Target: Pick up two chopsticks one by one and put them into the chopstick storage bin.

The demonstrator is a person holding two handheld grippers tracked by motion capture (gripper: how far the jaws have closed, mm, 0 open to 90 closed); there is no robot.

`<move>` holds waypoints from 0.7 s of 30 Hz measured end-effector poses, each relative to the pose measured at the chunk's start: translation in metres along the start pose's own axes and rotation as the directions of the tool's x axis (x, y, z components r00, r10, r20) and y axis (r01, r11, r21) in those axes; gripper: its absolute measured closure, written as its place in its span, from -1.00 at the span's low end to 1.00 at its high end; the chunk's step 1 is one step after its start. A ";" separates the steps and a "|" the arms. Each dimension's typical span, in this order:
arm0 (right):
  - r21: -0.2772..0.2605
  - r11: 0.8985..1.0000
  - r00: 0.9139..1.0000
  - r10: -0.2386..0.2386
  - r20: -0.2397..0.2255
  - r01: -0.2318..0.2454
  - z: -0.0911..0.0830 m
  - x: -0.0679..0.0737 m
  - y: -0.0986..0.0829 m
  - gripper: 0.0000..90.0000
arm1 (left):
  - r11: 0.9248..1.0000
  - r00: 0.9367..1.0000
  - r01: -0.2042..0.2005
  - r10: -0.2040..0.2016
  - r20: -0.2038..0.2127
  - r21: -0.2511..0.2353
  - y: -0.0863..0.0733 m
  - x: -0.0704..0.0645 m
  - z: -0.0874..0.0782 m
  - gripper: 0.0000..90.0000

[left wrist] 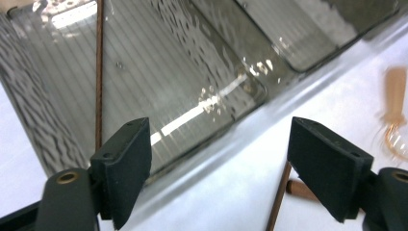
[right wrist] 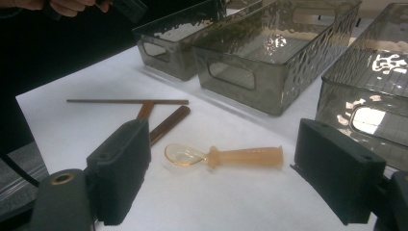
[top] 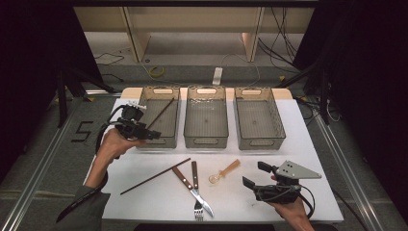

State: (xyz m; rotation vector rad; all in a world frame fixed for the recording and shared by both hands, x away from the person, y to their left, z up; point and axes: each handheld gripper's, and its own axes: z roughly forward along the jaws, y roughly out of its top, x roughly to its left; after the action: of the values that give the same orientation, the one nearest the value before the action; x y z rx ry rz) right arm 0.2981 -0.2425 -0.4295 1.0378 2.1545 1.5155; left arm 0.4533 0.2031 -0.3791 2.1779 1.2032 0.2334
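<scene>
The right claw [right wrist: 221, 178] hangs wide and empty just before the small spoon [right wrist: 226, 156], which lies flat on the white counter [top: 288, 144]. Best lower over its thick handle, jaws straddling it. The left claw [left wrist: 219, 168], also wide, hovers at the left bin [top: 159, 118] holding one chopstick [top: 161, 113].

Left of the middle bin [top: 206, 117] stands a bin [top: 159, 116] holding a chopstick [top: 160, 113]; before the middle bin lie a second chopstick [top: 155, 176], knife [top: 193, 190], fork [top: 196, 190] and spoon [top: 224, 172].
</scene>
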 end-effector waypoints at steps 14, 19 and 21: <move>0.000 1.000 1.000 -0.009 -0.005 0.009 0.000 0.002 0.000 -0.53 | 0.981 0.997 -0.080 0.074 0.037 0.178 -0.026 -0.025 0.012 -0.58; 0.003 1.000 1.000 -0.013 -0.005 0.013 0.000 0.003 0.001 -0.53 | 0.967 0.994 -0.106 0.103 0.024 0.230 -0.032 -0.028 0.019 -0.59; 0.002 1.000 1.000 -0.011 -0.004 0.011 0.000 0.003 0.000 -0.53 | 0.963 0.994 -0.107 0.103 0.029 0.249 -0.034 -0.029 0.022 -0.59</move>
State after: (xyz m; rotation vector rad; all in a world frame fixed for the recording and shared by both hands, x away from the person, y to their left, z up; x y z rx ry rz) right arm 0.2963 -0.2409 -0.4286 1.0222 2.1611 1.5121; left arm 0.4226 0.1827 -0.4123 2.4606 1.1622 0.1127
